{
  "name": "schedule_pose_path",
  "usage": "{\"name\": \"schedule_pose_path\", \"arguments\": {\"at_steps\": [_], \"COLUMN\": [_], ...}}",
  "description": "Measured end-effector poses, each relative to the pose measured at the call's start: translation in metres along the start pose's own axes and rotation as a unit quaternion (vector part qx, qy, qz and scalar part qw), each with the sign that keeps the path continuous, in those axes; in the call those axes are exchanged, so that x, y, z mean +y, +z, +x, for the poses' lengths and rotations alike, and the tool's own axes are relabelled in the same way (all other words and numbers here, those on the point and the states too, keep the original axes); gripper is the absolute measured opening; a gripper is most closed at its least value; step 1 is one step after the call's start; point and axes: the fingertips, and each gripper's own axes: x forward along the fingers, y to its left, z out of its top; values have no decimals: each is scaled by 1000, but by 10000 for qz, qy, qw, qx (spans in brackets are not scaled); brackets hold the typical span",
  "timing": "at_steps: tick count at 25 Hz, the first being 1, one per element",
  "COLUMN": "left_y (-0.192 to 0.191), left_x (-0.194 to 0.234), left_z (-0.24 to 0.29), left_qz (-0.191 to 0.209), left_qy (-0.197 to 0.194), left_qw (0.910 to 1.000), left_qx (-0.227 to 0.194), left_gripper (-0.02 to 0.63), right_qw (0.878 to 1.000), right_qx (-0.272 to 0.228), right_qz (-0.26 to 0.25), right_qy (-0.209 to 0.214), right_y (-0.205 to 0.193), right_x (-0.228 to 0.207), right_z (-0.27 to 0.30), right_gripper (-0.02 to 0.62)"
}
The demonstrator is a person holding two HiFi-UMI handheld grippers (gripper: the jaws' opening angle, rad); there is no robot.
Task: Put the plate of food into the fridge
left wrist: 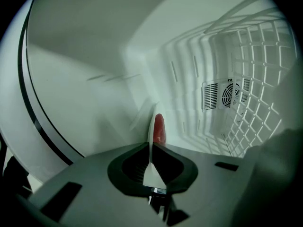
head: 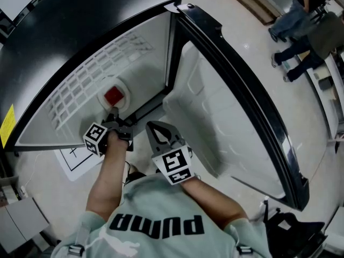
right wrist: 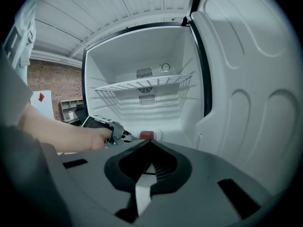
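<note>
The person wears a pale green short-sleeved T-shirt with bold black lettering, and grey buckled straps at both shoulders. The left gripper and right gripper are dark grey, each bearing a white cube with black square markers.

One fridge, one wire shelf, one plate of food, two hand-held grippers

Test lab, likely: lone fridge, brick wall, bystanders, floor marker sheet.
</note>
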Motion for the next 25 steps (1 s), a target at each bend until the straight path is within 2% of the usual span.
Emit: {"name": "schedule_pose_path", "arguments": {"at_steps": [6,16,21,25], "left_y": [0,0,1,0], "left_x": [0,-5,-3,-9], "left_z": [-1,-3,-4,-7], "left_qz": [38,27,191,645], "left_qy": [-43,-478,-343,-177], "left_qw": [10000,9988,9992,9977], "left_qx": [-1,24,74,109], "left_gripper": [23,23,27,111], "right_qw": [9999,9994,9993,9993], "right_qx": [115,287,290,261], "right_qz": [-38,-31,-5,32], "right_qy": [115,207,242,283], "right_y": [-1,-8,-6,-4], "right_x": [0,1,2,4], "right_z": [27,54,61,61], "right_gripper": [5,5,5,5]}}
